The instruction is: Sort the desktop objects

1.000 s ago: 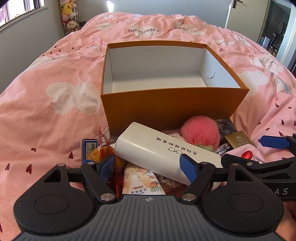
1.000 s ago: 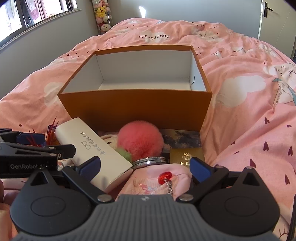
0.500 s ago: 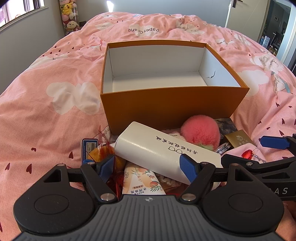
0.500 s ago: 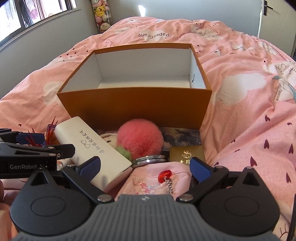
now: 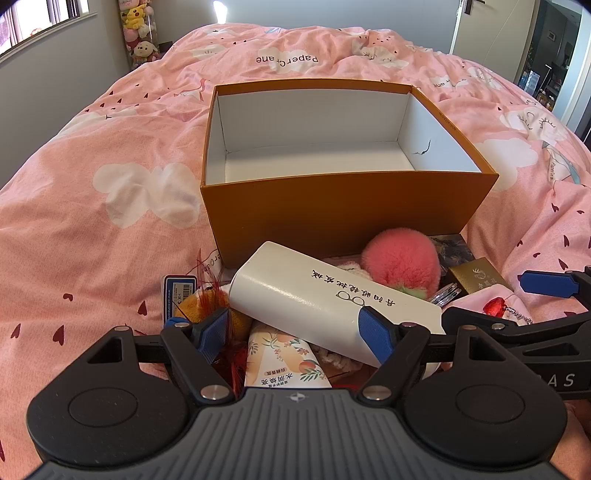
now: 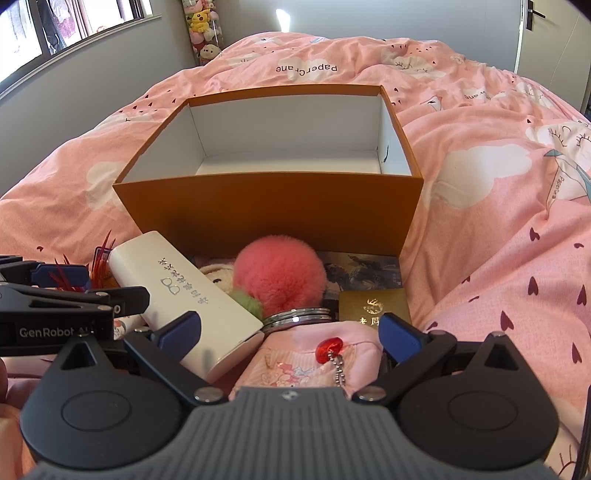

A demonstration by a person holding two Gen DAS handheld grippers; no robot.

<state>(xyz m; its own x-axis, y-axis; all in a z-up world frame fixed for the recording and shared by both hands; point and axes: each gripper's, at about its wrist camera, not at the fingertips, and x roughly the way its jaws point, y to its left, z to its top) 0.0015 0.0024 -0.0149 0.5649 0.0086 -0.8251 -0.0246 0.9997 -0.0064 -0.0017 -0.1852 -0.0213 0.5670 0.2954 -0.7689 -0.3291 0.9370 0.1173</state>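
An empty orange box (image 5: 343,206) with a white inside stands on the pink bed; it also shows in the right wrist view (image 6: 273,210). In front of it lies a pile: a white glasses case (image 5: 325,295) (image 6: 184,291), a pink fluffy ball (image 5: 400,260) (image 6: 280,273), a gold booklet (image 6: 375,304), a pink pouch with a red gem (image 6: 317,356), and a tea sachet (image 5: 284,362). My left gripper (image 5: 293,330) is open over the case's near end. My right gripper (image 6: 290,330) is open over the pink pouch.
The pink quilt (image 5: 110,206) slopes around the pile. An orange feathered toy (image 5: 207,302) and a blue tag (image 5: 179,291) lie at the left. Silver rings (image 6: 295,317) and a dark card (image 6: 364,269) sit by the ball. Plush toys (image 5: 138,33) stand far back.
The right wrist view has crept slightly forward and down toward the pile. The left gripper has barely moved. Both stay open.
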